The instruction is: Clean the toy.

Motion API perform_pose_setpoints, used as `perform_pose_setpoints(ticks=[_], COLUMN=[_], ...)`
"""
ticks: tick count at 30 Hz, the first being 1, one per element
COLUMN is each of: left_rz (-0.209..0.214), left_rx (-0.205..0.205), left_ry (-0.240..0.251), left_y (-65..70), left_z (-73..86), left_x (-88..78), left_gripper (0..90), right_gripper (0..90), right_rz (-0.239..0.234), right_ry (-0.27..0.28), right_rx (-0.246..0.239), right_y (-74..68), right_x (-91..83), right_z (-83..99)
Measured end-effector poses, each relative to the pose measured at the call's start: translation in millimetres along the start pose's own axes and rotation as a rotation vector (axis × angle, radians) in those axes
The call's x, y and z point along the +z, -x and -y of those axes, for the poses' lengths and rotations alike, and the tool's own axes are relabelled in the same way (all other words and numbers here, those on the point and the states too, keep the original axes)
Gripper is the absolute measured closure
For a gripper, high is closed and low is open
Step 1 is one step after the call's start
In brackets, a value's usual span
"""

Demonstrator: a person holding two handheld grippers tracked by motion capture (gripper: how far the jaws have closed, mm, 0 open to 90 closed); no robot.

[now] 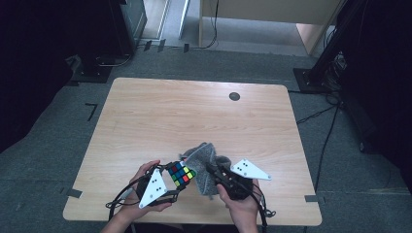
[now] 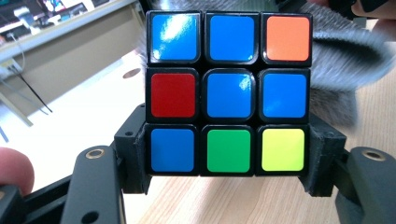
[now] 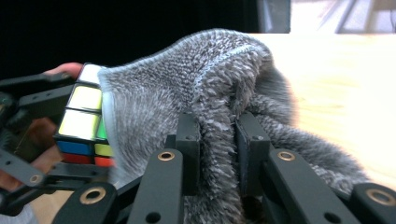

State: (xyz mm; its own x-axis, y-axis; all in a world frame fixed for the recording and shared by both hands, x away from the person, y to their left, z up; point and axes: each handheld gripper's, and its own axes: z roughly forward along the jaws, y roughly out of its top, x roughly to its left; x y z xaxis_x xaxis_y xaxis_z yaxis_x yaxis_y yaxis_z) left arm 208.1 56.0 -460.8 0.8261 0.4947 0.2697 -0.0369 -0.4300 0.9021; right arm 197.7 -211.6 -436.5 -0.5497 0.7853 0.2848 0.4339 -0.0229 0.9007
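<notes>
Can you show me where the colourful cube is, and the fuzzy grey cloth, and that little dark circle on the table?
colourful cube point(image 2: 228, 93): left gripper view, its blue centre square.
fuzzy grey cloth point(image 3: 187, 88): right gripper view, its raised fold.
dark circle point(image 1: 234, 96): high view, its middle.

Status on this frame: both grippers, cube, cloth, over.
Left gripper shut on scrambled colour cube. Right gripper shut on fuzzy grey cloth, cloth against cube. Wooden table unobstructed.
</notes>
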Motion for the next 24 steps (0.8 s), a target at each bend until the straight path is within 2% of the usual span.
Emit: perform_pose_setpoints(ticks=[1, 2, 4, 5, 7, 10, 11, 14, 15, 17, 19, 24], left_rz=[0.0, -0.022, -0.022, -0.022, -0.011, 0.013, 0.017, 0.017, 0.026, 0.027, 0.025, 0.03], left_rx=[0.0, 0.014, 0.015, 0.01, 0.001, -0.009, -0.01, -0.005, -0.019, -0.032, -0.032, -0.045], left_ry=[0.0, -0.021, -0.032, -0.044, -0.041, -0.009, -0.004, -0.002, 0.006, 0.006, -0.004, -0.043], left_y=[0.0, 0.0, -0.1, 0.9, 2.5, 4.3, 4.3, 3.2, 0.7, -1.7, -2.4, -1.1], left_z=[0.0, 1.7, 2.6, 4.2, 3.4, -1.1, -2.5, -2.9, -2.2, -2.1, -0.8, 2.7], left_x=[0.0, 2.2, 3.4, 5.9, 7.2, 4.6, 3.0, 0.9, -0.3, -0.3, 0.7, 7.1], left_gripper=[34.0, 34.1, 34.0, 34.0, 34.0, 34.0, 34.0, 34.0, 34.0, 34.0, 34.0, 34.0], right_gripper=[75.3, 75.3, 75.3, 75.1, 74.7, 74.4, 74.5, 74.8, 75.3, 75.5, 75.4, 75.1], right_rz=[0.0, -0.006, -0.012, -0.052, -0.102, -0.142, -0.142, -0.135, -0.062, -0.019, -0.026, -0.105], right_ry=[0.0, 0.023, 0.036, 0.07, 0.085, 0.066, 0.052, 0.058, 0.031, 0.019, 0.037, 0.075], right_rx=[0.0, 0.046, 0.05, 0.037, 0.012, -0.025, -0.028, -0.014, -0.008, 0.011, 0.034, -0.003], right_y=[0.0, 6.5, 5.9, -2.8, -13.3, -27.4, -28.9, -23.8, -14.0, -6.2, -3.3, -19.7], right_x=[0.0, -4.5, -6.6, -12.0, -12.9, -7.6, -5.0, -2.4, -1.2, -2.2, -5.8, -10.3], right_z=[0.0, -1.4, -3.0, -9.3, -12.5, -10.9, -8.9, -4.9, -2.5, -1.3, -2.9, -10.0])
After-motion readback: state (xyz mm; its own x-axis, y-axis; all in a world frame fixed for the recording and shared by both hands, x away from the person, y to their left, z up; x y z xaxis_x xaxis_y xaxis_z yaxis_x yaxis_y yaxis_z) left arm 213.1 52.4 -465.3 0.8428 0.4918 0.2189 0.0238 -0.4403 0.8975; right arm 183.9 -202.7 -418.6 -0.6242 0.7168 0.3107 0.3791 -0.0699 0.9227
